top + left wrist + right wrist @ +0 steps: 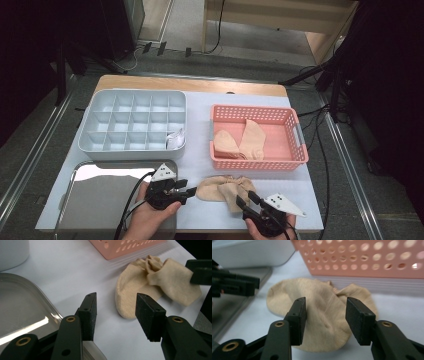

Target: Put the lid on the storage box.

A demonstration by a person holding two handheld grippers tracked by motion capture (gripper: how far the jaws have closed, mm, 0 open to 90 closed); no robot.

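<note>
Here, beige sock (225, 188) lying crosswise, toe toward left gripper (191, 192)

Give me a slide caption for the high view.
Two open grippers, left and right, flank a beige sock before a pink basket.

The pink basket (362, 260) is cut off by the right gripper view's top edge.
</note>
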